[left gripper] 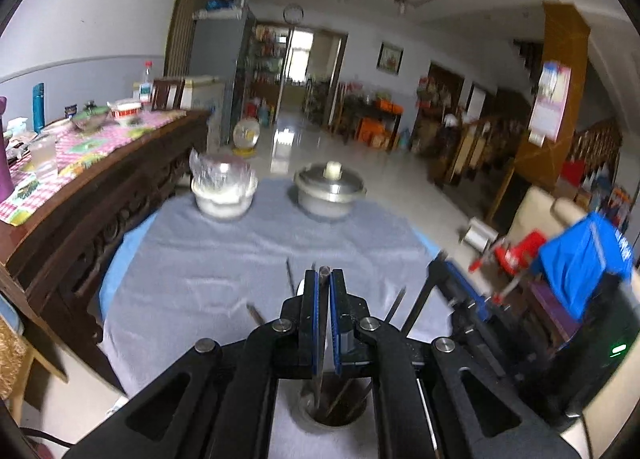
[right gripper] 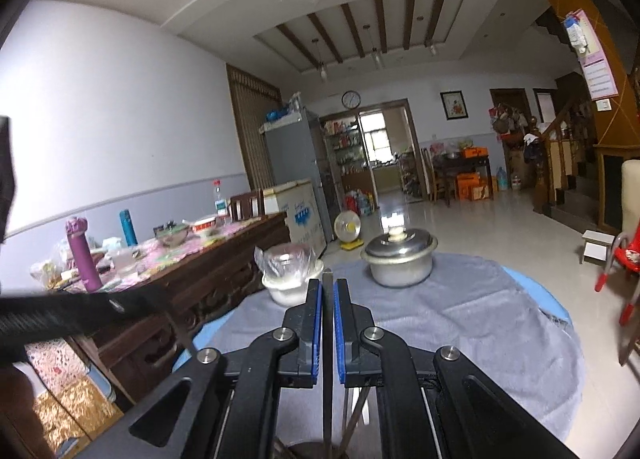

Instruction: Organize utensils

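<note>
Left wrist view: the left gripper (left gripper: 325,279) has its fingers (left gripper: 310,311) pinching a thin dark utensil (left gripper: 322,323), apparently a chopstick or a slim handle, that runs down between the blue pads toward the holder cup (left gripper: 334,413) at the near edge of the worktop (left gripper: 208,259), where other dark sticks already stand. In the right wrist view the right gripper (right gripper: 328,287) likewise has its fingers (right gripper: 314,323) pressed onto a dark stick (right gripper: 328,339) whose lower end drops toward the same cup (right gripper: 304,453), only just in view at the bottom. My reading is that both pieces are being lowered into the cup, and the trouble lies there: two grippers crowd one narrow mouth, so a tip could catch the rim or the standing sticks and tip the cup over on the loose grey cloth (left gripper: 248,259). The thin shafts could also swivel in the pads and miss. More sticks (left gripper: 290,275) lie on the cloth just beyond the left gripper and could be swept aside. The wrapped bowl (left gripper: 224,191) and lidded pot (left gripper: 330,189) at the far edge sit well apart, out of harm
</note>
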`<action>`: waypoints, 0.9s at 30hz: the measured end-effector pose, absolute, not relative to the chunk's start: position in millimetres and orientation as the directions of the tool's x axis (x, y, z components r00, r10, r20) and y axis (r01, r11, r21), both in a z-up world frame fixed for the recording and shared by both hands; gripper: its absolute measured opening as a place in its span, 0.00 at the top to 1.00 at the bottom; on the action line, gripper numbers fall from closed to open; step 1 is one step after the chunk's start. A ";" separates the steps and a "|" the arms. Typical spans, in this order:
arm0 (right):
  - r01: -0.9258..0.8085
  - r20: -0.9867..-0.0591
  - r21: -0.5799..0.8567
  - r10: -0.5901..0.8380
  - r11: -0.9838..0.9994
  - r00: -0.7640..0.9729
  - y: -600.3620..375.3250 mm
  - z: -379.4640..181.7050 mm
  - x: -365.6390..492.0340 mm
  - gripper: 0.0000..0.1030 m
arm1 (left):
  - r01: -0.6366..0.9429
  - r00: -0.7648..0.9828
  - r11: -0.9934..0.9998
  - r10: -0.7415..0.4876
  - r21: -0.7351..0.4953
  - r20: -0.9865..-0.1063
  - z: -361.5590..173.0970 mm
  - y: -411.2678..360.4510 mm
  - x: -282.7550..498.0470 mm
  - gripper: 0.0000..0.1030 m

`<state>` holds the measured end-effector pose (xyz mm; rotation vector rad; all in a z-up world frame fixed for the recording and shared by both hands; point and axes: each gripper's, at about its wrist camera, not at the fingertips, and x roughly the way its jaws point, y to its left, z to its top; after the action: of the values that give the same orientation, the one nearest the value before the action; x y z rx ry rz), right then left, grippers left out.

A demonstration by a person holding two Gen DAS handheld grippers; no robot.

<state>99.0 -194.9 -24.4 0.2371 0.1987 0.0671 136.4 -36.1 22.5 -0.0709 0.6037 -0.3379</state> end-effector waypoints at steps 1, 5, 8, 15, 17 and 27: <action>-0.045 -0.197 0.243 0.095 0.969 0.976 -196.6 -26.6 97.5 0.93 | 0.287 0.765 0.945 -0.323 -0.154 -0.557 18.0 -36.7 137.5 0.95; -0.061 -0.258 0.301 0.143 0.952 0.956 -214.1 -38.5 98.1 0.92 | 0.267 0.762 0.959 -0.267 -0.089 -0.590 7.6 -37.1 134.3 0.94; -0.064 -0.290 0.366 0.179 0.928 0.940 -228.1 -46.1 102.6 0.92 | 0.244 0.781 0.970 -0.202 -0.009 -0.591 3.4 -38.3 125.8 0.69; -0.095 -0.313 0.403 0.235 0.910 0.920 -227.1 -48.6 103.2 0.85 | 0.147 0.849 0.979 -0.051 0.141 -0.525 2.4 -33.8 109.8 0.44; -0.096 -0.307 0.405 0.235 0.909 0.922 -224.8 -46.4 101.3 0.85 | 0.131 0.858 0.978 -0.030 0.161 -0.513 3.5 -31.1 106.5 0.44; 0.074 -0.406 0.229 0.027 0.971 0.913 -209.4 -29.4 91.6 0.84 | 0.051 0.885 0.982 0.040 0.184 -0.463 13.8 -13.8 94.1 0.28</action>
<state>91.6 -209.4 -29.4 0.2437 0.4197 -0.0245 94.1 -13.8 13.8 0.1938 0.4840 -0.0059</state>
